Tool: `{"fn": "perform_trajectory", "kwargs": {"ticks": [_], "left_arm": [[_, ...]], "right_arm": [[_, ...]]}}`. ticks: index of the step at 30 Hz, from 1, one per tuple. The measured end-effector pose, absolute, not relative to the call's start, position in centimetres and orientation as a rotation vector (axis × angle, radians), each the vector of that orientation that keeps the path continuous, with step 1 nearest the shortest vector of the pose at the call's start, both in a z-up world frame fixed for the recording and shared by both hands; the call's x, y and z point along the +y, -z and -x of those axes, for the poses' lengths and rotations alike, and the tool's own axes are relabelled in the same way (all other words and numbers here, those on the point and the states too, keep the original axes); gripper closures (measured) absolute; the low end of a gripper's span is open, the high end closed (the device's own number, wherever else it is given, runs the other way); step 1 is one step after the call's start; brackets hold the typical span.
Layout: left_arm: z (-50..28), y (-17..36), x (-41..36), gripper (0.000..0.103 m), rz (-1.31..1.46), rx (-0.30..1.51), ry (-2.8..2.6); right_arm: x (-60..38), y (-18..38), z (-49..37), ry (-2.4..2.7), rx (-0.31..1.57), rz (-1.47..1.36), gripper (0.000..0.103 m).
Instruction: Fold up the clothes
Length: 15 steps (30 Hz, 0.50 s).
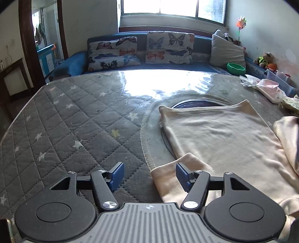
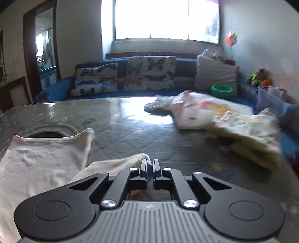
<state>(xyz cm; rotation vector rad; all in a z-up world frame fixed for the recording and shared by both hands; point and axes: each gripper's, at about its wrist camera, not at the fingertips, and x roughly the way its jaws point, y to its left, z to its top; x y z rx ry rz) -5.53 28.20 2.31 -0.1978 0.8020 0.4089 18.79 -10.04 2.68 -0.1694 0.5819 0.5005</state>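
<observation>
Pinching one cream sleeve with our right gripper, jaws nearly closed on the cloth, we see the shirt spread flat on the quilted table, stretching away toward the window. Our left gripper gapes wide, the other sleeve lying just right of its centre.

left wrist: low over quilted tabletop, close, faces far sofa and window | right wrist: same low forward aim, set further right, blurred | shared: cream garment, butterfly cushions, green bowl
</observation>
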Motion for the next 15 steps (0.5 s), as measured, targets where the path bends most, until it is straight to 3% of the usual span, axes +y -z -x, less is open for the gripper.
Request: {"fn": "perform_trajectory", "kwargs": {"ticks": [7,10,12,13,14,15], "left_arm": [[5.0,-0.7,28.4,0.042,0.236,0.827,-0.369],[5.0,-0.5,28.1,0.049,0.235,0.818,-0.359],[5.1,-0.3,27.9,0.064,0.234,0.813,-0.353],[5.1,-0.2,27.8,0.069,0.234,0.810,-0.350],[5.1,-0.2,27.7,0.080,0.233,0.807,-0.346],[5.1,-0.1,27.6,0.086,0.233,0.804,-0.343]], "right_arm": [[-18.6,-3.2,-14.9,-0.290,0.565,0.226,0.099],[-21.3,-1.6,-14.0,-0.213,0.625,0.234,0.096],[-22.3,-0.6,-13.5,-0.184,0.655,0.243,0.094],[-22.6,-0.4,-13.3,-0.178,0.654,0.239,0.088],[-22.7,-0.4,-13.0,-0.174,0.644,0.231,0.081],[-22.7,-0.6,-12.8,-0.169,0.631,0.222,0.066]]}}
